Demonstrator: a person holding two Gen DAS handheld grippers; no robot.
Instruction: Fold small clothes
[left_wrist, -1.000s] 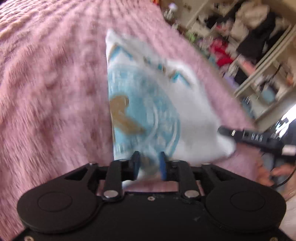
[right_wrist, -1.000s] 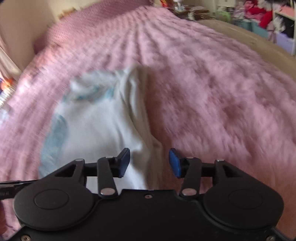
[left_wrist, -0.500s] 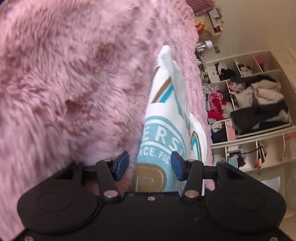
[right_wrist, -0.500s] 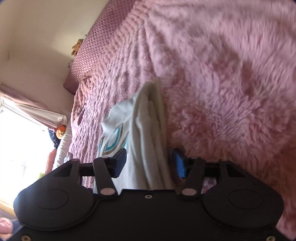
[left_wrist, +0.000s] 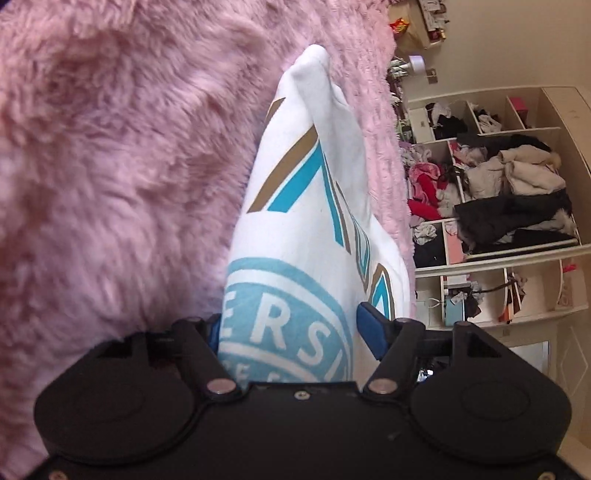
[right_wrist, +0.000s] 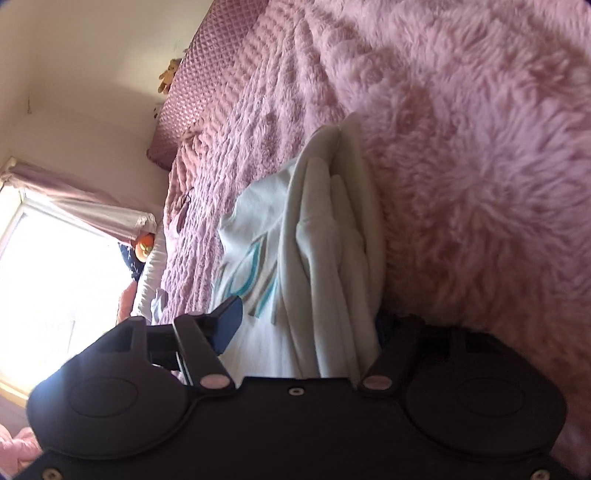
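Observation:
A small white shirt (left_wrist: 310, 206) with a light-blue round logo and teal and brown stripes lies folded on a fluffy pink blanket (left_wrist: 110, 166). My left gripper (left_wrist: 291, 332) is open, its blue-padded fingers on either side of the shirt's logo end, one finger between cloth and blanket. In the right wrist view the shirt (right_wrist: 325, 236) shows several stacked folded layers. My right gripper (right_wrist: 306, 325) is open around that thick folded edge; its right finger is mostly hidden behind the cloth.
The pink blanket (right_wrist: 480, 166) covers the whole bed. White open shelves (left_wrist: 498, 206) stuffed with clothes stand beyond the bed. A quilted pink pillow (right_wrist: 207, 85) lies at the head of the bed, near a bright window (right_wrist: 48, 280).
Both grippers turned on their sides and dropped low to the blanket. The left jaws, nearly shut on the shirt a second ago, have opened wide; both grippers now straddle the shirt's edges.

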